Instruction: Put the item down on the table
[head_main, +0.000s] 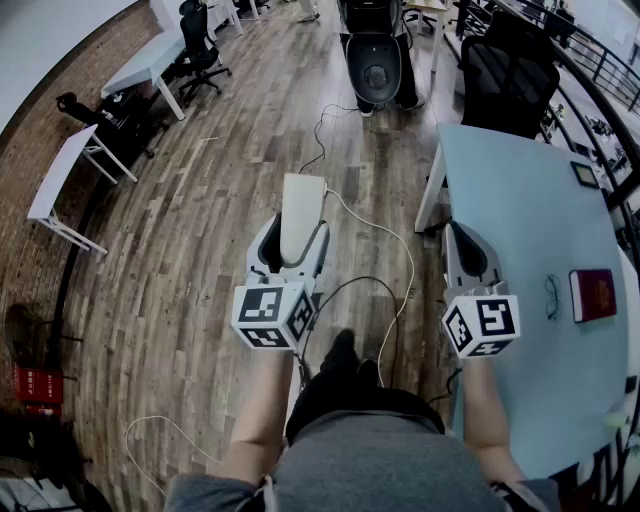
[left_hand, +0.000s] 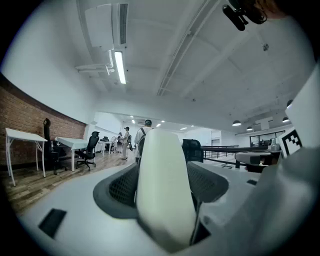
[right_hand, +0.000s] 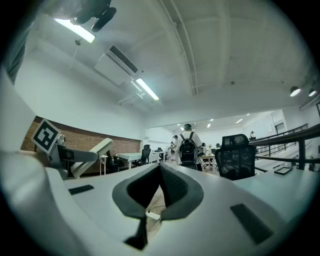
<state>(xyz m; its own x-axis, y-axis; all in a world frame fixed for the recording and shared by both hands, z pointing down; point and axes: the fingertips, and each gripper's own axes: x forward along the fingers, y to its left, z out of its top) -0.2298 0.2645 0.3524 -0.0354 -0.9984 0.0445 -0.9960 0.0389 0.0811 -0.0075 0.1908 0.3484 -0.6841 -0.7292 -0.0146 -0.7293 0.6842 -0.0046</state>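
My left gripper (head_main: 293, 233) is shut on a long white block-shaped item (head_main: 302, 200) that sticks out forward past the fingers. It hangs over the wooden floor, left of the pale blue table (head_main: 520, 190). In the left gripper view the white item (left_hand: 165, 190) fills the gap between the two grey fingers (left_hand: 122, 187). My right gripper (head_main: 470, 252) hovers at the table's near left edge with nothing in it. In the right gripper view its tips (right_hand: 160, 169) meet, shut, and the white item (right_hand: 92, 152) shows off to the left.
On the table's right part lie a red book (head_main: 592, 294), a pair of glasses (head_main: 553, 296) and a small dark square thing (head_main: 585, 174). A black office chair (head_main: 505, 75) stands behind the table. A white cable (head_main: 385, 235) runs over the floor. People stand far off (right_hand: 188, 145).
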